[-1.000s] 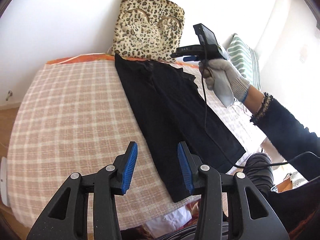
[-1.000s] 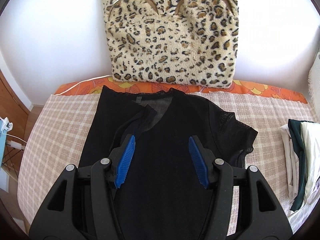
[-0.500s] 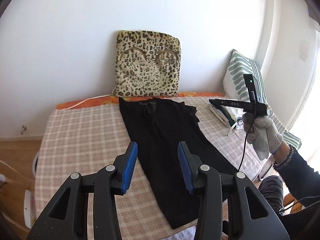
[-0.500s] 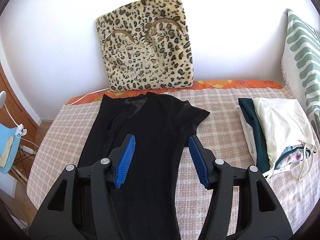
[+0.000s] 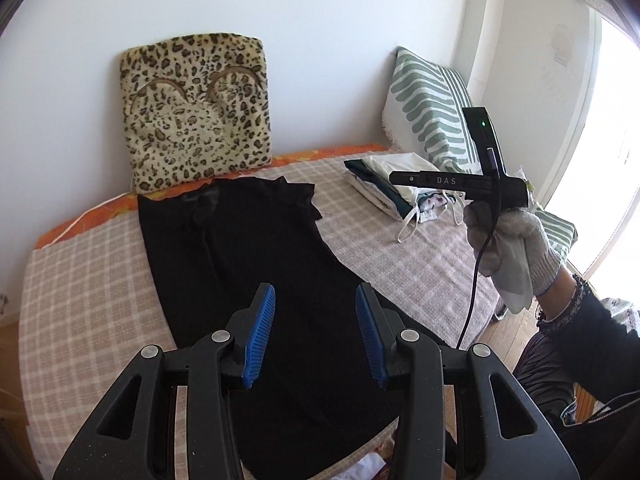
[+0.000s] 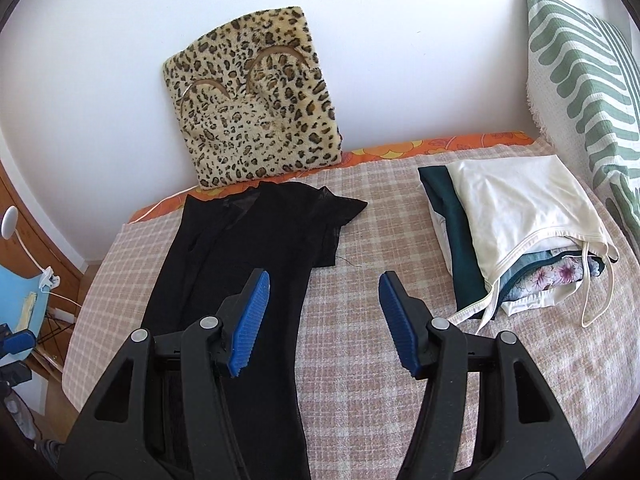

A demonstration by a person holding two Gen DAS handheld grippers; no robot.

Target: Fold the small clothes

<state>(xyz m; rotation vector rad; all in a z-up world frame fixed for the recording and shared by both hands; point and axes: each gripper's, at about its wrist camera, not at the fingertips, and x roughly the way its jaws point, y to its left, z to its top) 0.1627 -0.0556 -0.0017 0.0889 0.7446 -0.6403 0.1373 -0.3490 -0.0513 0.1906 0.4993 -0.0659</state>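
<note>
Both grippers have pulled back from the black top, jaws apart, apparently holding nothing.

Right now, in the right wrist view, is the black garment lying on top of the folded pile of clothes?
No. The black garment lies flat on the checked bedcover, apart from the folded pile farther right.

**Your gear and clothing**

Your left gripper and right gripper are black with ribbed blue pads and silver screws. At three o'clock, your grey knit glove meets a dark fuzzy sleeve and beaded bracelet.
</note>
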